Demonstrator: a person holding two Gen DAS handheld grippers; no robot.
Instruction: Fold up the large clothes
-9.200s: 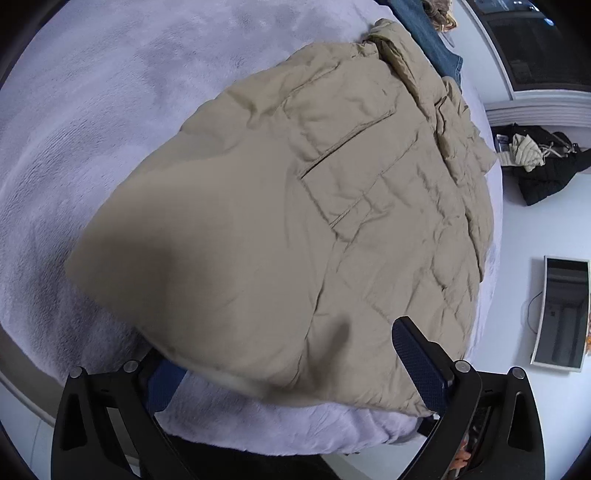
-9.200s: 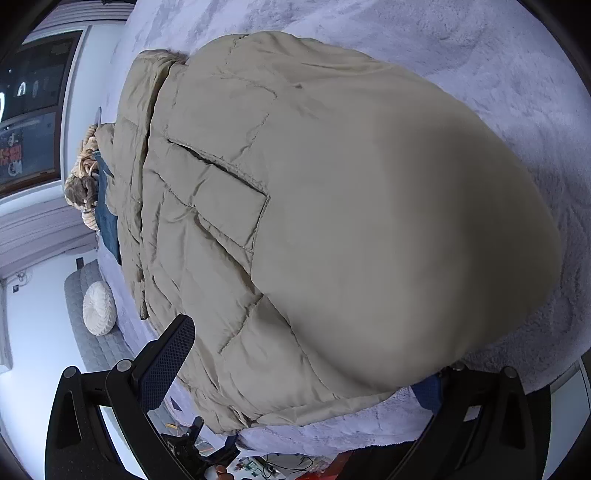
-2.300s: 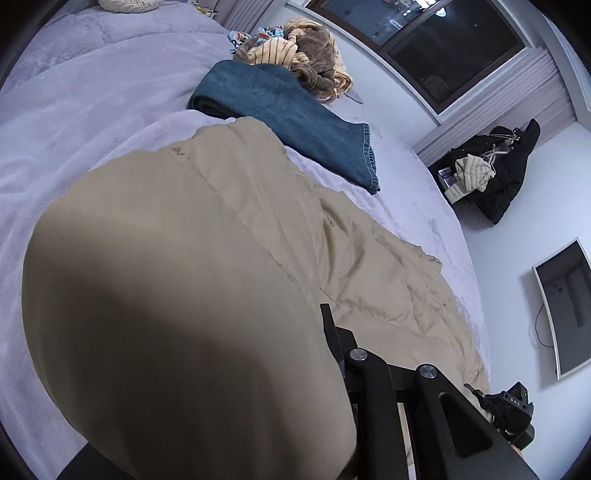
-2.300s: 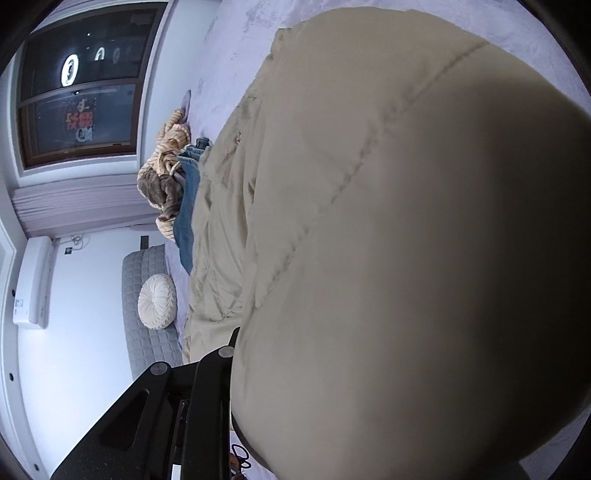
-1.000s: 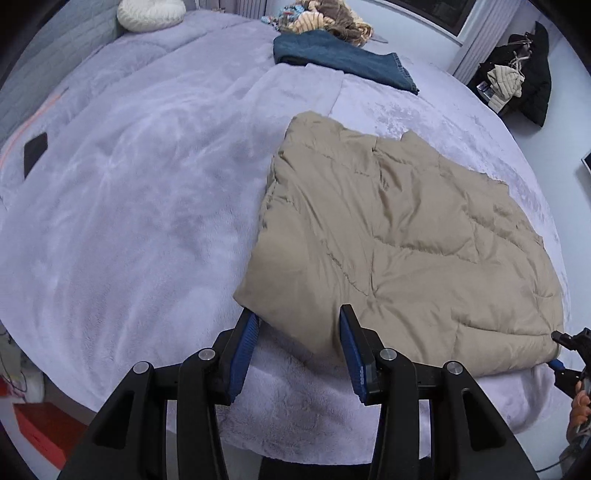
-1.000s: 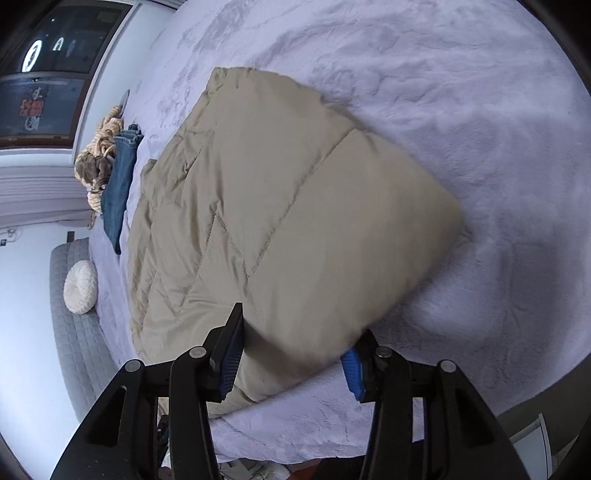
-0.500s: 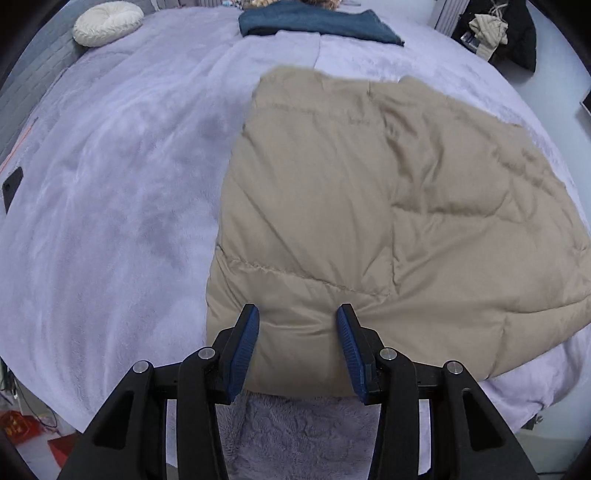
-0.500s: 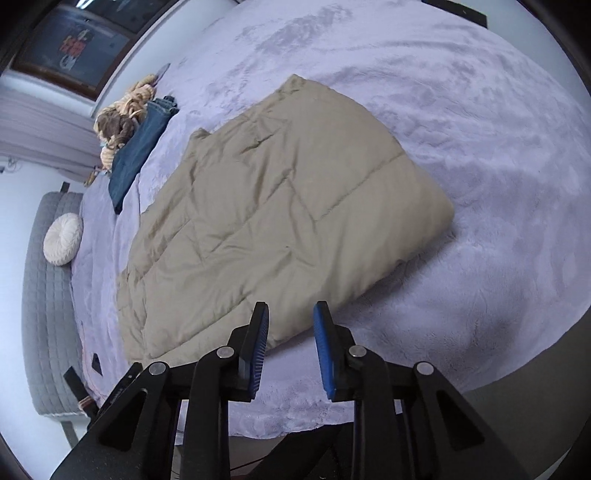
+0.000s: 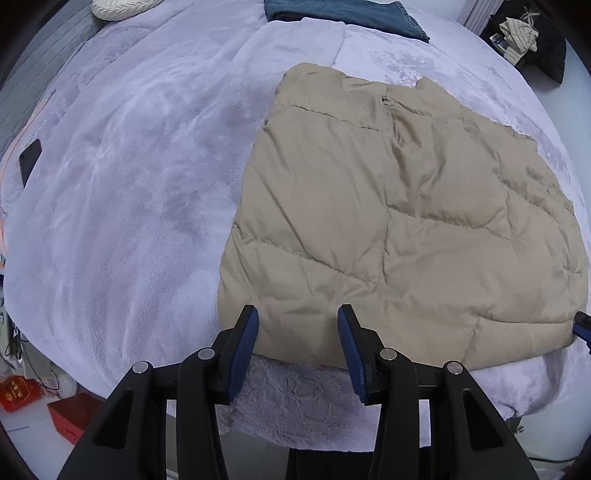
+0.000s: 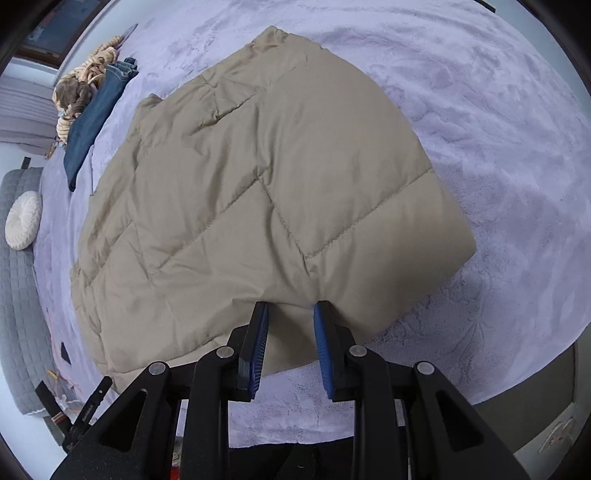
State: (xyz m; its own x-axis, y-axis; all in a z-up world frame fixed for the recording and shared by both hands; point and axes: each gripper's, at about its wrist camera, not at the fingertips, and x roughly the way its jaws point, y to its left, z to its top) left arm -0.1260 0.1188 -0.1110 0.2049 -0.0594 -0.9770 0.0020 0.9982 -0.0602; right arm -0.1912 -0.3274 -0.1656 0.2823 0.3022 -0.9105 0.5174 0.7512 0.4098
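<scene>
A tan quilted puffer jacket (image 9: 406, 221) lies folded flat on a lilac plush bed cover (image 9: 129, 166). It also shows in the right wrist view (image 10: 258, 184). My left gripper (image 9: 295, 325) is open, its blue pads either side of the jacket's near edge, close to the left corner. My right gripper (image 10: 290, 321) is open with a narrower gap, its pads either side of the near edge by the right corner. Neither grips the fabric.
Folded blue jeans (image 9: 343, 14) and a striped heap (image 10: 81, 88) lie at the bed's far end, with a round white cushion (image 10: 24, 219). A dark phone (image 9: 29, 162) lies at the left. The bed edge (image 9: 295, 439) is just below my grippers.
Both grippers have moved in to the jacket's near edge; the right one has come down close and opened a little wider. The jacket itself has not moved.
</scene>
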